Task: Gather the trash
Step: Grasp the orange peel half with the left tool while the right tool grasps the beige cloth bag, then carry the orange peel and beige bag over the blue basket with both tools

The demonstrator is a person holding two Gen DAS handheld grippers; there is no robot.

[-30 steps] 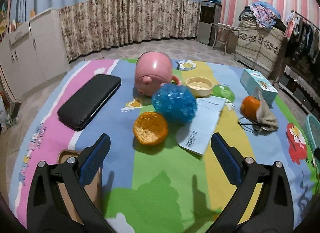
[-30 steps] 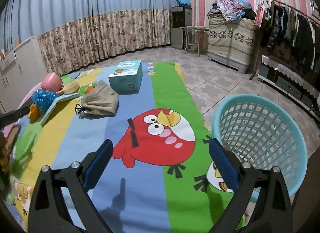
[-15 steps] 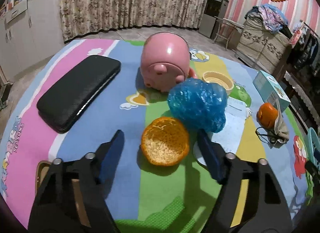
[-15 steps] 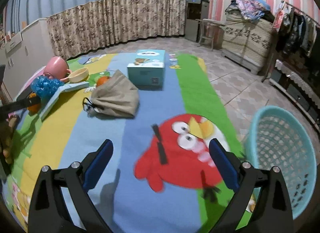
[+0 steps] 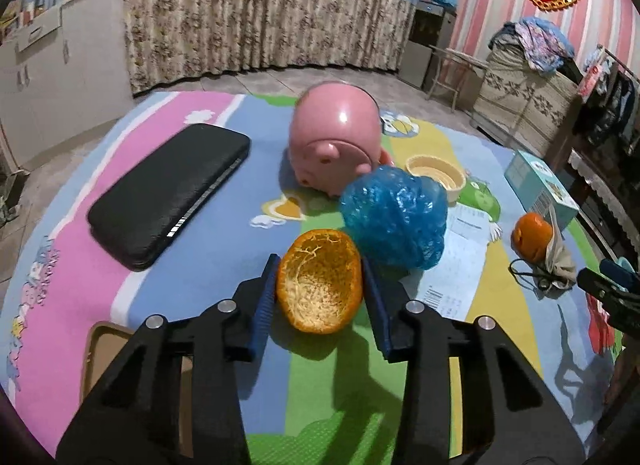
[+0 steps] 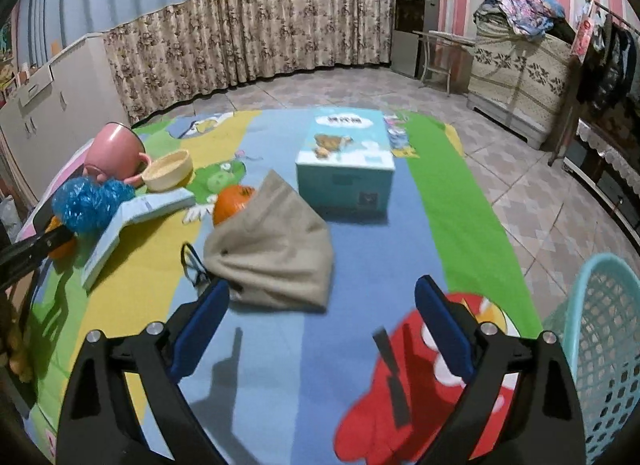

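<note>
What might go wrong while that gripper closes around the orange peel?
The left gripper is closing with the hollow peel between its pads; the thin shell may crumple or tear. The blue bag sits against the peel and could be dragged along when it lifts. The basket stands far across the mat, so a loose grip might drop the peel on the way.

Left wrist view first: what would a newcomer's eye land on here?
The hollow orange peel sits dead centre between the left tongs, which are closing around it. Just behind it lie a crumpled blue plastic ball and a tipped pink pig-faced mug. In the right wrist view, the mat's red cartoon bird stands out beside a turquoise basket.
</note>
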